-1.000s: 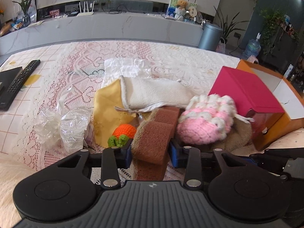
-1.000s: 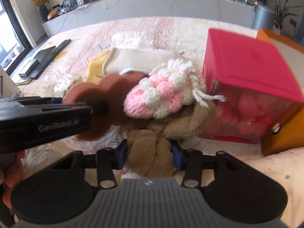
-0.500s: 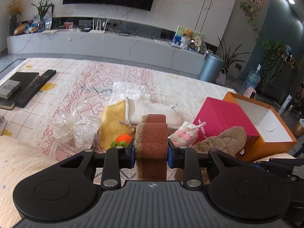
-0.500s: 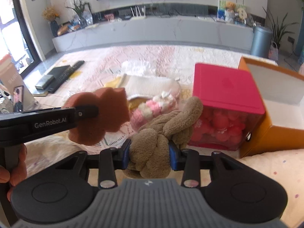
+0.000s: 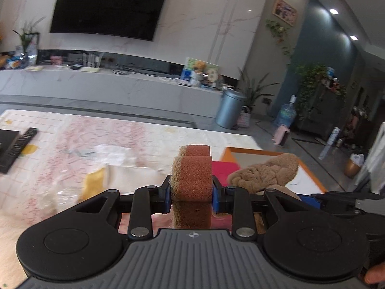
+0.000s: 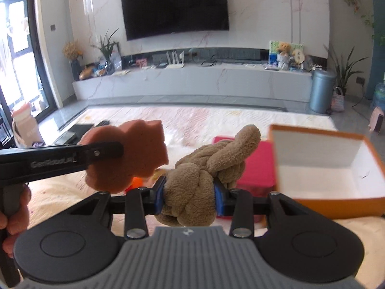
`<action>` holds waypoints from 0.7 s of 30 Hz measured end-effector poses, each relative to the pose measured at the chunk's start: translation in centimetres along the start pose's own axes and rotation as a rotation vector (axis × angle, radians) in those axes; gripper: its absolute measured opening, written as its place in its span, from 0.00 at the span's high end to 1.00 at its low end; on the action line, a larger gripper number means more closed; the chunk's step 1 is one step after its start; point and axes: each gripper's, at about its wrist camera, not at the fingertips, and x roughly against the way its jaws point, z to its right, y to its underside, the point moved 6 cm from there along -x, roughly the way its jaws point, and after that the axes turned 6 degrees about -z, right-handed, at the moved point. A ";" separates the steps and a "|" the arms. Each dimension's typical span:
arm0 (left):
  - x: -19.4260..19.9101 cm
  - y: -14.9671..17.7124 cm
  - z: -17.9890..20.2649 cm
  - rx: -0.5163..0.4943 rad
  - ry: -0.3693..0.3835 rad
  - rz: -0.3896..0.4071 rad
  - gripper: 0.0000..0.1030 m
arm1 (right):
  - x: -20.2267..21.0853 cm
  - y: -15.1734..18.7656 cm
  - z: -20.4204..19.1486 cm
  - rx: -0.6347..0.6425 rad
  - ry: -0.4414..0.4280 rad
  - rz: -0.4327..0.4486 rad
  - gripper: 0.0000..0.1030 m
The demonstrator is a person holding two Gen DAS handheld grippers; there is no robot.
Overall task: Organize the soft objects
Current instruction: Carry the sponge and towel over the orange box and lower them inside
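Orange box (image 6: 332,166): open at the top, white inside; the part of its interior in view holds nothing. It sits at the right side of the lace-covered surface (image 5: 101,139).
Pink box (image 6: 257,168): lid closed, touching the orange box's left wall; contents cannot be seen here.
Left gripper (image 5: 191,193): jaws narrow, pads pressing both sides of the brown sponge (image 5: 191,175), lifted clear of the surface.
Sponge axis: long axis runs forward along the fingers; in the right wrist view its wavy outline (image 6: 127,154) shows side-on.
Right gripper (image 6: 190,196): jaws narrow, clamped on the tan knotted plush (image 6: 204,171), held in the air.
Plush axis: its long end points forward and right, toward the orange box.
Surface: cream and yellow cloths (image 5: 125,178) and crumpled clear plastic (image 5: 60,195) lie near the middle; a remote (image 5: 20,145) lies at the left edge.
Room: wall TV (image 6: 175,7), grey console, metal bin (image 5: 229,108), plants.
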 end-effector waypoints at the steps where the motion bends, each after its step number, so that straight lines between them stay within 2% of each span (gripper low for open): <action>1: -0.4 -0.5 0.7 0.002 0.022 -0.010 0.67 | 0.5 -0.4 1.1 -0.001 0.002 -0.001 0.62; 6: -3.5 -2.8 4.6 -0.017 0.104 -0.047 0.67 | 2.9 -2.4 6.8 0.054 0.057 0.033 0.62; 11: -9.0 -3.7 8.4 -0.081 0.129 -0.094 0.67 | 2.9 -2.9 12.8 0.073 0.062 0.017 0.62; 18: -16.9 -2.7 12.9 -0.157 0.096 -0.223 0.67 | -1.3 -2.2 19.1 0.019 0.068 -0.110 0.62; 21: -19.5 -2.3 14.0 -0.199 0.065 -0.260 0.67 | -3.9 -2.0 20.7 0.018 0.035 -0.150 0.62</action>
